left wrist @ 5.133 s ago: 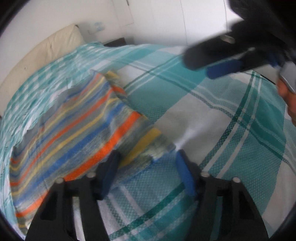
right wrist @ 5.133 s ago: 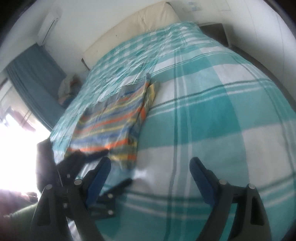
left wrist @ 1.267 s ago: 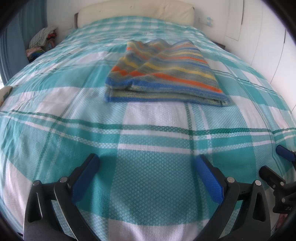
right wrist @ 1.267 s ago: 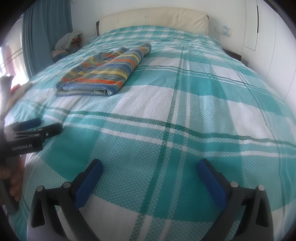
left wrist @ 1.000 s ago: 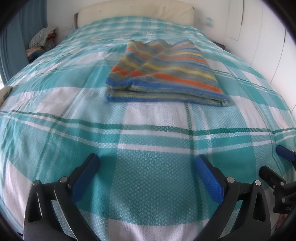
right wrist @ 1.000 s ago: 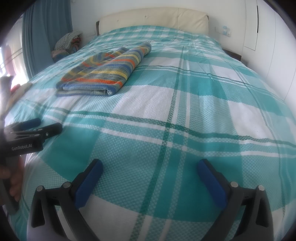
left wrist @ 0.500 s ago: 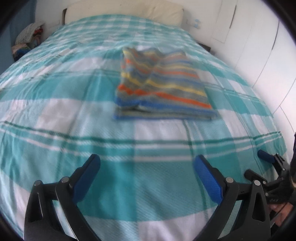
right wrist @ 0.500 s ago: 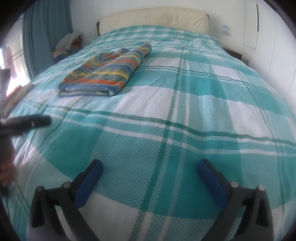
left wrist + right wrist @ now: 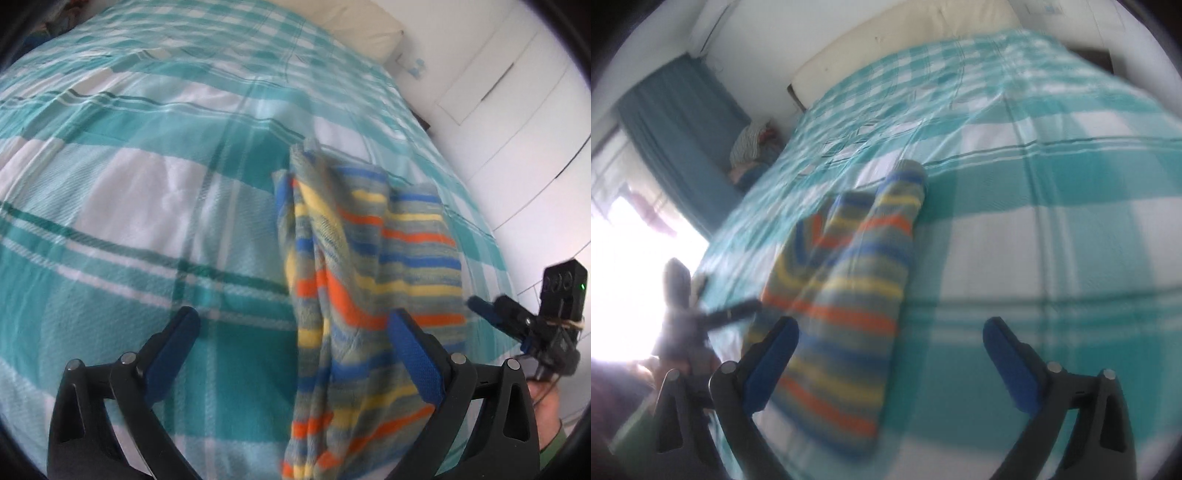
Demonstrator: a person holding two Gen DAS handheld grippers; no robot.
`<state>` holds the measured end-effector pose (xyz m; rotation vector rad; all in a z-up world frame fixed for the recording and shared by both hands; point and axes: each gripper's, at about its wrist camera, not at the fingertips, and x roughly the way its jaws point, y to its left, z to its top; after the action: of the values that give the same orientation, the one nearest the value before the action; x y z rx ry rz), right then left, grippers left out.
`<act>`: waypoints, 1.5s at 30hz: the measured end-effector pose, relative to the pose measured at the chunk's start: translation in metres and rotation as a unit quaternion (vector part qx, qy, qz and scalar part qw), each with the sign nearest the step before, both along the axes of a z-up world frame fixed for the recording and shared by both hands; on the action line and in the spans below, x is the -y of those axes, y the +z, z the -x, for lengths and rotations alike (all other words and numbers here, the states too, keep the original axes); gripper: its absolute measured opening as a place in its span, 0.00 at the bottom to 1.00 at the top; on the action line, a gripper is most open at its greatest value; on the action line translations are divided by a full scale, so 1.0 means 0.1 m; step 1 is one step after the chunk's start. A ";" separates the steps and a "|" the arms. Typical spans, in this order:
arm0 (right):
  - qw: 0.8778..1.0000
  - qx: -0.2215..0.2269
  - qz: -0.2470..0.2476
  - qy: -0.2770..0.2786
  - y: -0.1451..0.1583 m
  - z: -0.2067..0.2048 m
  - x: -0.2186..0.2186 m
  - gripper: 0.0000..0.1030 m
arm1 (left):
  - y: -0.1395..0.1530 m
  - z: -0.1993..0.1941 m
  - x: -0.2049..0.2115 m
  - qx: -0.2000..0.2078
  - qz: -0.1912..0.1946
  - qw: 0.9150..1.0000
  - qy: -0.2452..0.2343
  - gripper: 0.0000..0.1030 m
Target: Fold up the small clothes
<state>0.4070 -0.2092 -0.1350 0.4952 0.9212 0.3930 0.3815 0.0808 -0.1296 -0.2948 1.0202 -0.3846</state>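
Observation:
A folded striped garment, orange, blue, yellow and grey, lies on the teal plaid bedspread. My left gripper is open and hovers close over the garment's left edge, its right finger above the fabric. In the right wrist view the garment lies left of centre. My right gripper is open, its left finger over the garment's near end. Each gripper shows at the edge of the other's view. Both views are blurred.
A cream headboard stands at the bed's far end. White wardrobe doors are on the right. A teal curtain and a pile of clothes sit beside the bed on the left, next to a bright window.
Both grippers have moved forward from the foot of the bed to right over the folded garment. The left one has swung to view it from its left side. Both stay open.

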 end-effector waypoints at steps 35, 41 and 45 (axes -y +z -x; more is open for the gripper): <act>0.943 0.100 0.317 0.007 0.80 1.53 -0.26 0.91 | 0.83 1.68 0.33 0.187 -0.264 0.944 0.065 0.99; 0.953 0.131 0.273 -0.003 1.26 2.29 -0.32 0.96 | 1.36 2.42 0.47 0.210 -0.286 0.929 0.103 1.00; 0.960 0.138 0.243 -0.008 1.50 2.68 -0.40 0.99 | 1.46 2.82 0.52 0.195 -0.278 0.934 0.110 1.00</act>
<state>0.1393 -0.1694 0.0147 -0.0061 0.7085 0.2020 0.0991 0.0289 0.0166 0.1756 0.6575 0.0614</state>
